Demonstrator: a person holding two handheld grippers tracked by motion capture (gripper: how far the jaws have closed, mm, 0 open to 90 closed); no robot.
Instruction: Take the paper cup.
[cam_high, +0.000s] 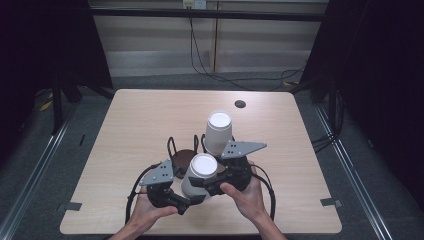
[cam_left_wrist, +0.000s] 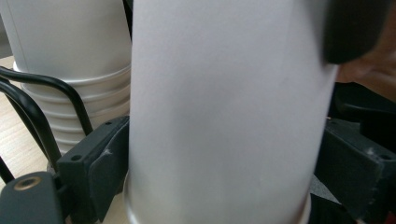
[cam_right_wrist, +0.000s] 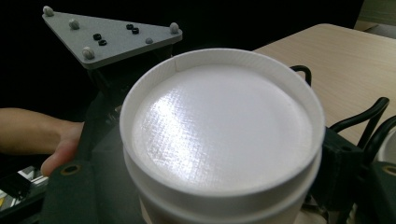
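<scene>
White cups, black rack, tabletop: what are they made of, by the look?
Near cup: likely paper, matte wall, a woven-looking sheen on its upturned base. Cup stack: same look, rolled rims nested. Rack: thin bent loops, probably coated metal wire, glossy black. Table: light wood-grain surface, possibly laminate, matte.

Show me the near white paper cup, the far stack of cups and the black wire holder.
near white paper cup (cam_high: 202, 165), high view, upturned base
far stack of cups (cam_high: 219, 131), high view, side wall
black wire holder (cam_high: 172, 145), high view, left loop

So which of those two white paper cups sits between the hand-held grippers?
The nearer upside-down white paper cup, flanked by both hand-held grippers. The farther stack of cups stands apart behind it, in a black wire holder.
</scene>
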